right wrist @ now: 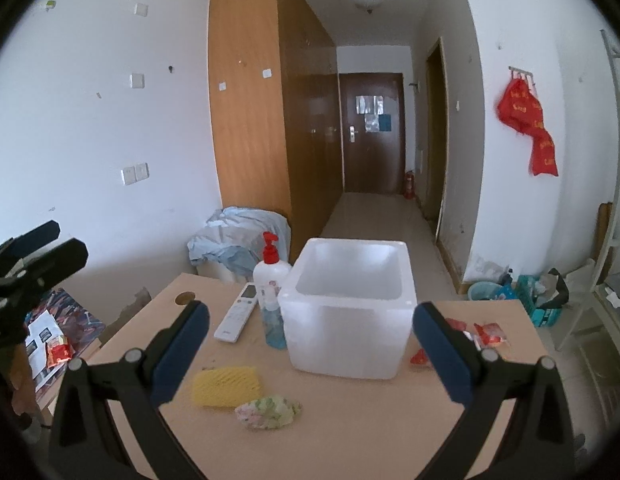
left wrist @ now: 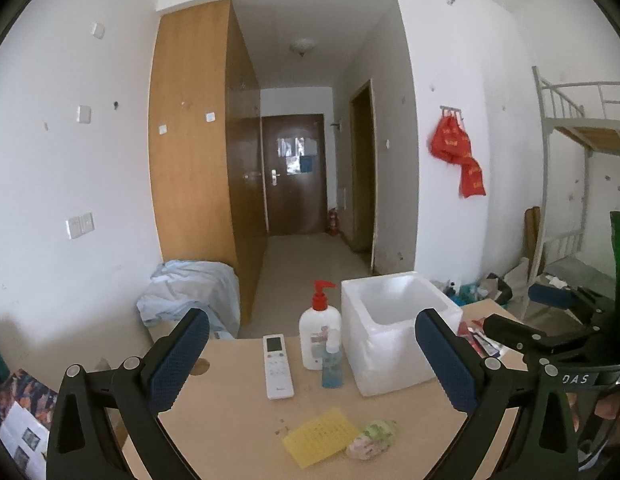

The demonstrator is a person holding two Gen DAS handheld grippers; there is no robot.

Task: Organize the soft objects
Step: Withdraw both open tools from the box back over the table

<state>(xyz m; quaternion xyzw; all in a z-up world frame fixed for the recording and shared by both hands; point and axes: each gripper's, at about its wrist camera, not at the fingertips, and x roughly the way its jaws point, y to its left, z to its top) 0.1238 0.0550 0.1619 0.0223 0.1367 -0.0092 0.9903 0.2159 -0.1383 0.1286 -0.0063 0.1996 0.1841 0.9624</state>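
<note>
Both grippers hover above the wooden table with jaws spread wide and nothing between them: the left gripper and the right gripper.

The soft objects lie at lower centre of each view: a yellow foam mesh sleeve and, just beside it, a crumpled floral cloth. The white foam box, open-topped and apparently empty, stands behind them and is the likely destination.

Recommended procedure: lower one gripper over the cloth, centre the bundle between the pads, close gently, then lift clear. Avoid the pump bottle and remote control beside the box.
</note>
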